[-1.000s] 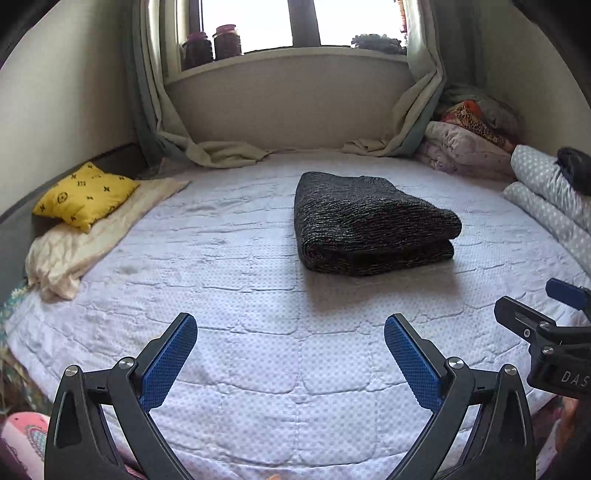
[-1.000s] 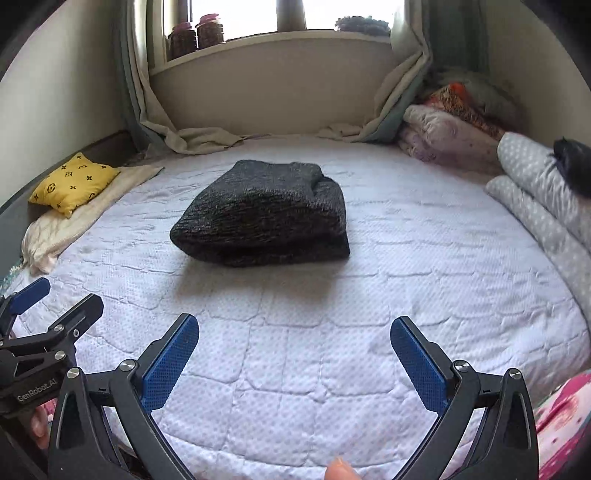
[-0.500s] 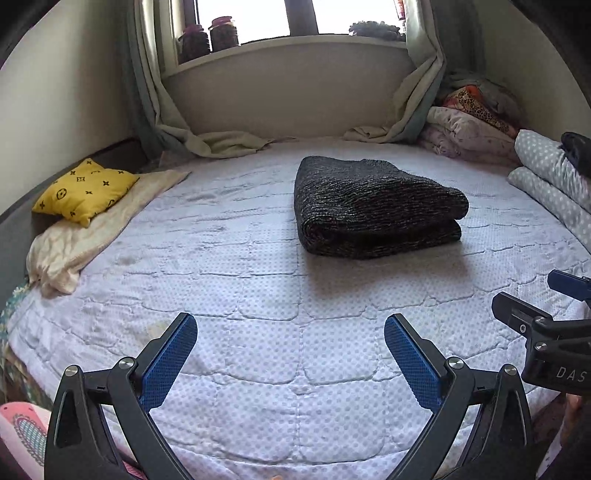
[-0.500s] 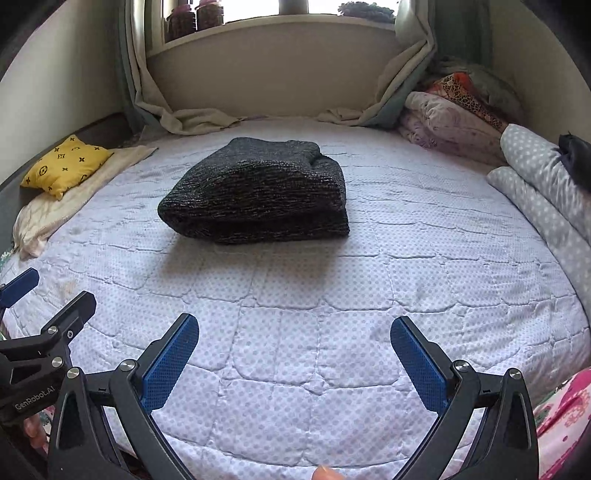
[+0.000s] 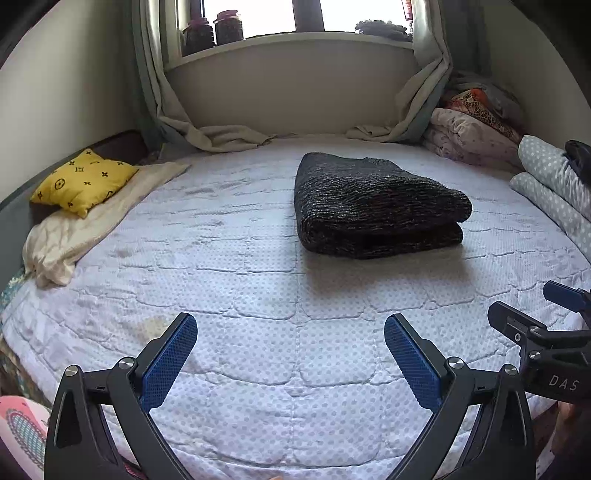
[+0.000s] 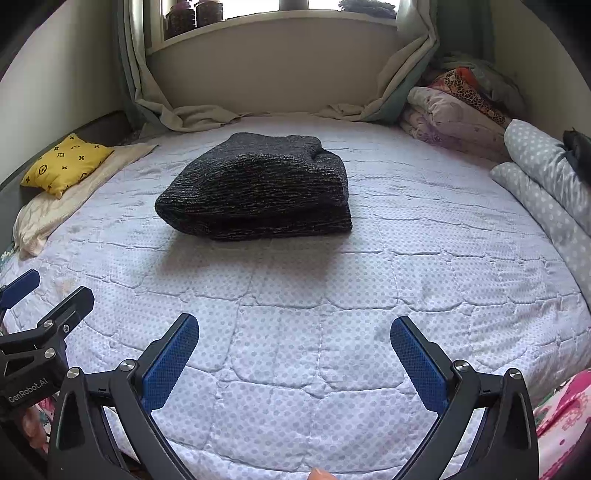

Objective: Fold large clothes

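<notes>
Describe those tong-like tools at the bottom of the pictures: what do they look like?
Each hand-held gripper is a black frame with silver bolts and two fingers faced with dimpled blue pads. The left hand-held gripper carries white "GenRobot.AI" lettering on its side; the right hand-held gripper shows the letters "DAS". No cables or sleeves are visible.

The right tongs (image 5: pixel 546 314) are cut by the right edge of the left wrist view, one fingertip mostly out of frame; the left tongs (image 6: pixel 33 291) are likewise clipped at the left edge of the right wrist view; the underside of the folded dark knit garment (image 5: pixel 373 206) is hidden against the bed (image 5: pixel 258 295); the jars (image 5: pixel 214 31) on the sill are backlit, contents unreadable; the dark object (image 6: pixel 576 151) on the dotted bedding (image 6: pixel 543 162) is cropped, unidentifiable.
</notes>
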